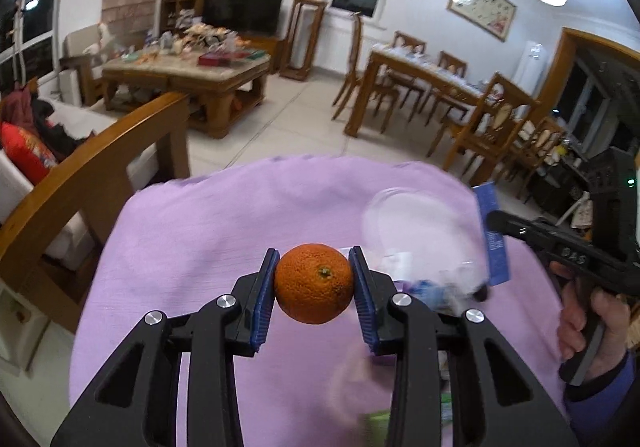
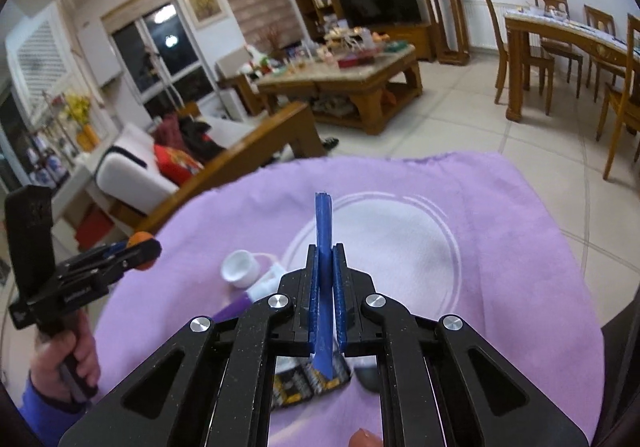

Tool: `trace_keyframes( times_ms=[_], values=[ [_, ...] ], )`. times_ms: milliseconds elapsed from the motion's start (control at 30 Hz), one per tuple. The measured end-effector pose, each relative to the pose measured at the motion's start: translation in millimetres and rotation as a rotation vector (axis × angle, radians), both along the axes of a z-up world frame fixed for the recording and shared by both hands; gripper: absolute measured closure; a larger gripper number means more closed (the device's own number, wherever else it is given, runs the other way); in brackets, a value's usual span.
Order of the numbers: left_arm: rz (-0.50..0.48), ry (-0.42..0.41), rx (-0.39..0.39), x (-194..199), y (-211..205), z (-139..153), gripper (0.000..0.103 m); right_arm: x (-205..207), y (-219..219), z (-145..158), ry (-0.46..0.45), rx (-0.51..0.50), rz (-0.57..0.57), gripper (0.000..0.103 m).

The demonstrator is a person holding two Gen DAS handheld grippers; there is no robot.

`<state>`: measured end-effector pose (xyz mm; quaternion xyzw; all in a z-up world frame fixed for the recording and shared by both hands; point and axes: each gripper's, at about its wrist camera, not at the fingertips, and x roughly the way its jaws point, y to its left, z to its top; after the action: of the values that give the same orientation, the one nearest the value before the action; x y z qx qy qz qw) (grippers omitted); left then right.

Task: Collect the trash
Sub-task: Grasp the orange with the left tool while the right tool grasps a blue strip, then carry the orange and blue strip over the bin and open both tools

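Observation:
My left gripper is shut on an orange and holds it above the purple cloth. In the right wrist view it shows at the far left. My right gripper is shut on a flat blue packet, held upright on edge above the cloth. The packet also shows in the left wrist view, where the right gripper's fingers are partly hidden. A clear round plastic lid lies on the cloth under it; it shows blurred in the left wrist view.
A purple tube with a white open cap lies left of my right gripper. A dark wrapper lies under the right gripper. A wooden sofa arm stands left of the cloth. A coffee table and dining table stand beyond.

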<state>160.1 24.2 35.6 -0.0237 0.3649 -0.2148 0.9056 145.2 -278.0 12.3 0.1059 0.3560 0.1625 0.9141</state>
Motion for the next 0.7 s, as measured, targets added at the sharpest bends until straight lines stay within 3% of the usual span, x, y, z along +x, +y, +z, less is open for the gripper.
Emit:
trace_keyframes(
  times_ms=[333,700],
  values=[
    [-0.179,-0.055,-0.019,-41.6,-102.7,29.6,0.067,-80.0,-88.3,34.3,-0.081,0.076,-0.089,0.095],
    [-0.408,-0.008,-0.038,-76.4,-248.7,16.7,0.067,-173.0,-240.1,35.4,-0.121,0.142,-0.303,0.095]
  ],
)
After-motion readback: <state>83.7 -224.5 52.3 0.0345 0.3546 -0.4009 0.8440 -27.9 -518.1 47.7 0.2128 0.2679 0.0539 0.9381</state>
